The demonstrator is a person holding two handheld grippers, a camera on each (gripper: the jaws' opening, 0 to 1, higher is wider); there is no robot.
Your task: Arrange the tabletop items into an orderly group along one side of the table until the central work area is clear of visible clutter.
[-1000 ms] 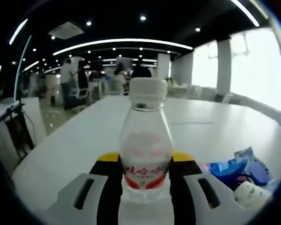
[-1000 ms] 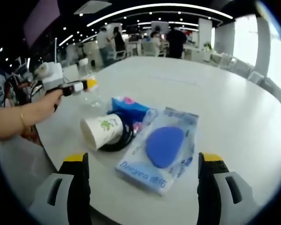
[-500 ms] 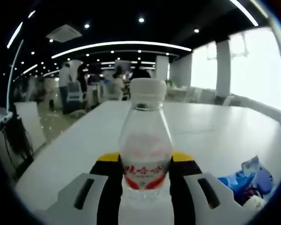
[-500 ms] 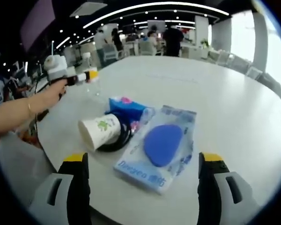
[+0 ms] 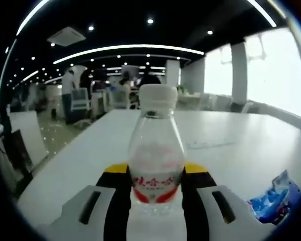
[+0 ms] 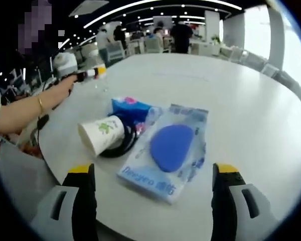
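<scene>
Holding one clear water bottle [image 5: 156, 165] upright between their jaws, the left tongs [image 5: 156, 201] are closed against its sides just below the red-printed label; the bottle carries one white cap and stands over the white bench [image 5: 231, 145]. In the right gripper view the same left tongs [image 6: 93, 74] appear small at the far left edge of the bench, held out by a person's hand [image 6: 65, 88] with one bracelet on the wrist.

The right tongs [image 6: 155, 201] stand wide apart with nothing between their jaws, hovering above the near edge of the bench.

Counted near the middle of the bench: one paper cup [image 6: 101, 133] lying on its side, one black cable [image 6: 121, 146] coiled beside and partly under the cup, one blue tissue packet [image 6: 131, 109] behind it, and one flat clear pouch [image 6: 168, 149] holding a blue oval (contents not identifiable). The cup, cable and packet touch one another; the pouch lies just beside them. The bottle is well apart from this group.
</scene>
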